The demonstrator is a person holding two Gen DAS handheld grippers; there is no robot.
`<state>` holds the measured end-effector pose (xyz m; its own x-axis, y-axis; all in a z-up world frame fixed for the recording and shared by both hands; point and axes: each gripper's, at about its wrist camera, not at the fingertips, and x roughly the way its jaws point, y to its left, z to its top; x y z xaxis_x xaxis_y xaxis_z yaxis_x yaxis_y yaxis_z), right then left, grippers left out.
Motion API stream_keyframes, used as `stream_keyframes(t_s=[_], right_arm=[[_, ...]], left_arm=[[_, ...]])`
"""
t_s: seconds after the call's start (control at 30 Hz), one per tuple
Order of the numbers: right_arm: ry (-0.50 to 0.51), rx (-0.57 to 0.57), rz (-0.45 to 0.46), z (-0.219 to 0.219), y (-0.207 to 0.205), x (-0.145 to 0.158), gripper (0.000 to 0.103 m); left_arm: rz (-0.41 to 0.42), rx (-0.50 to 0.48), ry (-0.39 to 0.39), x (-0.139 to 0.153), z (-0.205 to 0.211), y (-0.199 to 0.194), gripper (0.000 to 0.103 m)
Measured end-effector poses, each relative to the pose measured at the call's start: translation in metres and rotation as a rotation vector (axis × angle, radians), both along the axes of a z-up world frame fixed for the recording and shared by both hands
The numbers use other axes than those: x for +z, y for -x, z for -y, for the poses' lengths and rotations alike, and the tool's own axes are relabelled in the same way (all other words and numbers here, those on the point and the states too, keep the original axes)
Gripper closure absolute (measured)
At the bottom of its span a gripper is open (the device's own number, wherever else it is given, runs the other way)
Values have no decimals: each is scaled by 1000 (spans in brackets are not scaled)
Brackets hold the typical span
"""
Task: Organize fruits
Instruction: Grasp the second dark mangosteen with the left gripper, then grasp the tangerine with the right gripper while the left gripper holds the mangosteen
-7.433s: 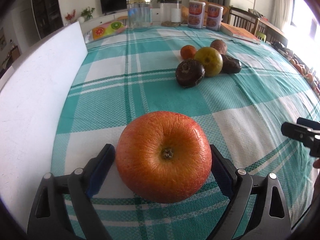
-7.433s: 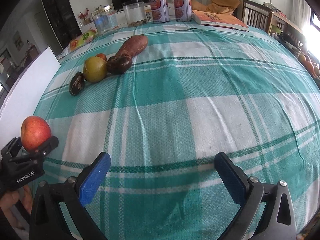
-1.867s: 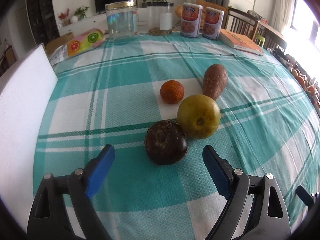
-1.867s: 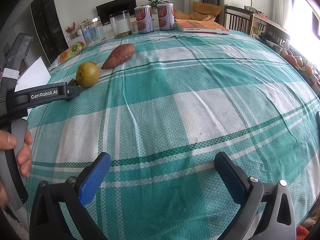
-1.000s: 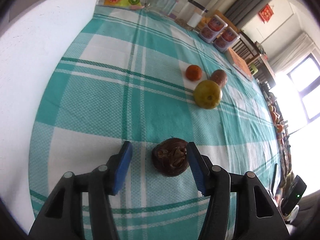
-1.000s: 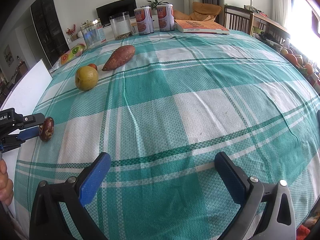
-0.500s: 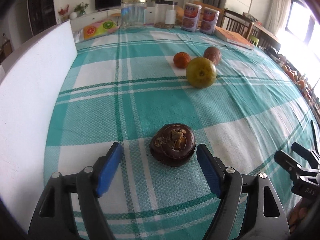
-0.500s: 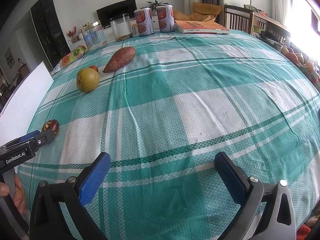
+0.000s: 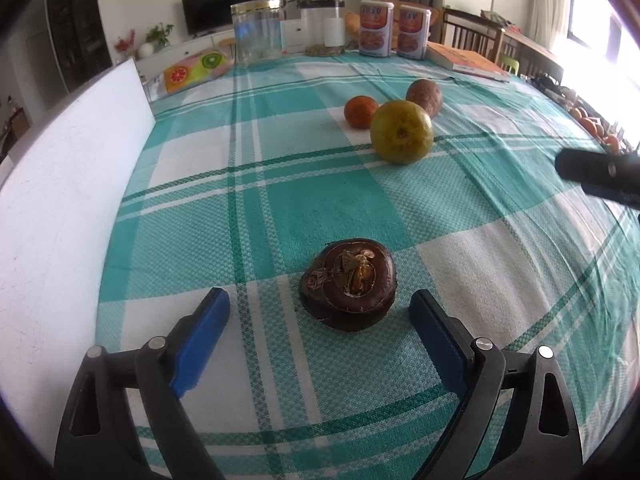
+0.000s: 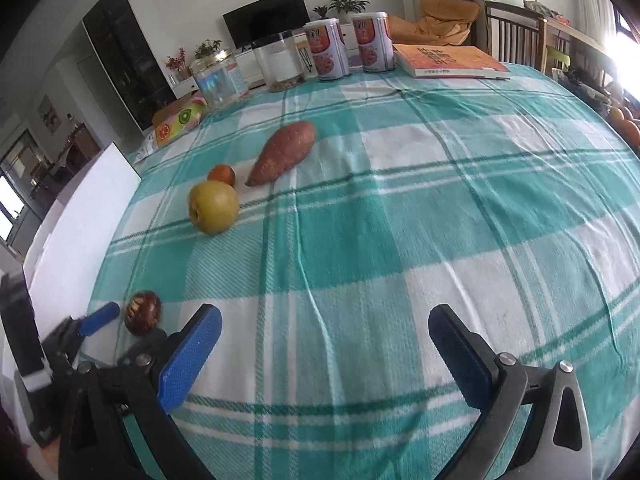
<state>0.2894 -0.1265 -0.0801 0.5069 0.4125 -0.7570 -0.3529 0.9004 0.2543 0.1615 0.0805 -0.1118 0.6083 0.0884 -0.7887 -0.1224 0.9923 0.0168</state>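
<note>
A dark brown fruit (image 9: 348, 284), round and somewhat flattened, is seen lying on the teal-and-white checked tablecloth (image 9: 320, 200) near the white board (image 9: 60, 200) at the table's left edge. Its upper face is marked by a sunken centre filled with dry, tan, papery remnants; the surrounding skin is glossy and ringed. The left gripper (image 9: 320, 320) is held released, its blue pads (image 9: 200, 336) set apart on either side of the fruit, with no contact visible. The right gripper (image 10: 324, 344) is likewise spread wide over bare cloth, nothing between its fingers. Farther along the table a yellow-green pear (image 9: 401, 132), a small orange (image 9: 360, 111) and a sweet potato (image 10: 282, 158) are grouped closely together, well apart from the dark fruit.
</note>
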Motion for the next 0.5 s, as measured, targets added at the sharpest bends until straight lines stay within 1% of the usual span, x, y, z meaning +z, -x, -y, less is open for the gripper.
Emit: stream_keyframes(t_s=[0.03,0.1,0.13,0.2,0.27,0.33,0.43,0.5], right_arm=[[-14,31,-1,-13,-15,10,2],[-8,109,-13,-47,-45,23,8],[11,146,-14,-65,-57,28,13],[69,222,-29,-102,-78,28,15],[135,264,-50,-133,-92,19,24],[194,292,-82,-155,-104,3,31],[277,307,-101,-176,-111,-17,32],[302,325,-128,-185,-113,-30,45]], left_arm=[[0,0,0,0,0,0,9],[0,0,0,0,0,0,9],[0,0,0,0,-1,0,9],[0,0,0,0,0,0,9],[0,0,0,0,-1,-1,9],[0,0,-1,0,0,-1,9],[0,1,0,0,-1,-1,9],[0,0,0,0,0,-1,9]])
